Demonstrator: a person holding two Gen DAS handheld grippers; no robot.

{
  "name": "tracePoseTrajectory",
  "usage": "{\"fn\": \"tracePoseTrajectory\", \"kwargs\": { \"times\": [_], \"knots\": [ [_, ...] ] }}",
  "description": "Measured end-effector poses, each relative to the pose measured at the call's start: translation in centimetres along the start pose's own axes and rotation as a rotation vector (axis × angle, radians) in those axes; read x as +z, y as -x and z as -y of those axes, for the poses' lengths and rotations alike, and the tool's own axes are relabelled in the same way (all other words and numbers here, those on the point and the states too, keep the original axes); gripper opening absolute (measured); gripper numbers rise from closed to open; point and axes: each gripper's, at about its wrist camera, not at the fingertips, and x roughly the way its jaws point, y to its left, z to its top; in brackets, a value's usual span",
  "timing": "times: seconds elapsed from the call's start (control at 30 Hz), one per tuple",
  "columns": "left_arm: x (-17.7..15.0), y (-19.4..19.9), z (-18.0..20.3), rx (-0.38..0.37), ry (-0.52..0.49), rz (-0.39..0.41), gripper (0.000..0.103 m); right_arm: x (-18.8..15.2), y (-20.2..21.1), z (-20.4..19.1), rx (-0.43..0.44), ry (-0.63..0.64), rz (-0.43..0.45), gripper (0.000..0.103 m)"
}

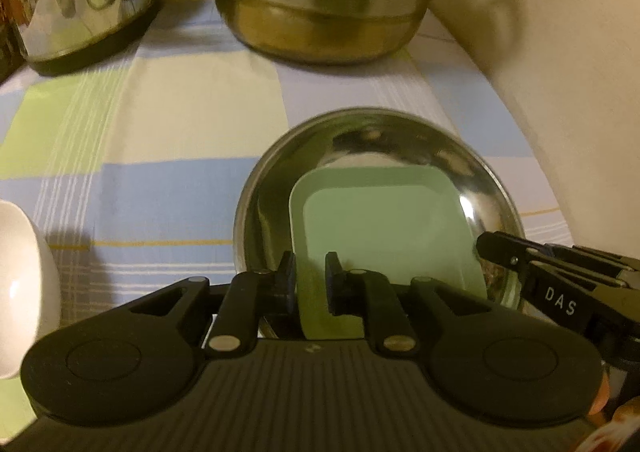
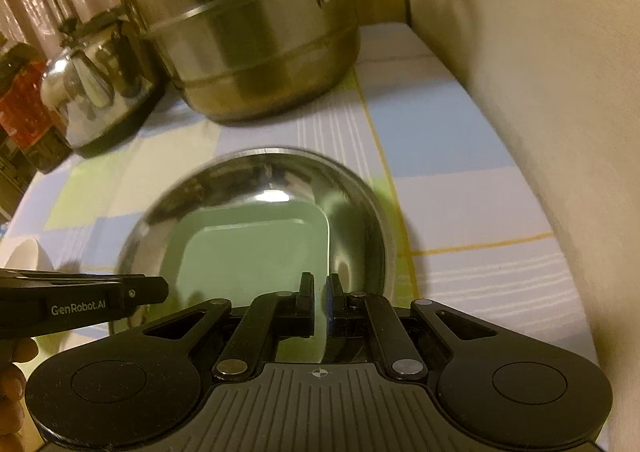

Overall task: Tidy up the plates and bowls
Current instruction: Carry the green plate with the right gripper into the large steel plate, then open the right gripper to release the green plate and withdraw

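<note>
A pale green square plate (image 1: 376,220) lies inside a round steel bowl (image 1: 400,140) on the checked tablecloth. My left gripper (image 1: 311,276) is shut on the near left edge of the green plate. In the right wrist view the green plate (image 2: 248,248) sits in the steel bowl (image 2: 352,212), and my right gripper (image 2: 319,300) is shut on the plate's near right edge. Each gripper shows at the side of the other's view.
A large steel steamer pot (image 1: 320,0) with brown handles stands behind the bowl. A shiny kettle (image 1: 80,0) stands left of it. A white bowl (image 1: 20,284) sits at the left edge. A cream wall (image 1: 560,72) bounds the table on the right.
</note>
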Motion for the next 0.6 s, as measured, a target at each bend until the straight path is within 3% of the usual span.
{"fn": "tracePoseTrajectory", "kwargs": {
  "times": [0.4,0.47,0.53,0.6],
  "knots": [
    [-0.6,6.3,-0.1,-0.016,-0.032,0.089,0.014,0.6,4.7,0.7,0.027,-0.053,0.090,0.008],
    [-1.0,7.5,-0.5,-0.016,-0.021,0.096,0.014,0.5,5.8,1.1,0.045,-0.069,0.098,0.014],
    [-1.5,8.6,-1.0,-0.014,-0.011,0.100,0.014,0.3,6.9,1.3,0.055,-0.082,0.111,0.033],
    [-2.2,9.8,-1.4,-0.005,-0.007,0.104,0.015,0.0,8.1,1.4,0.063,-0.092,0.128,0.042]
  ]
}}
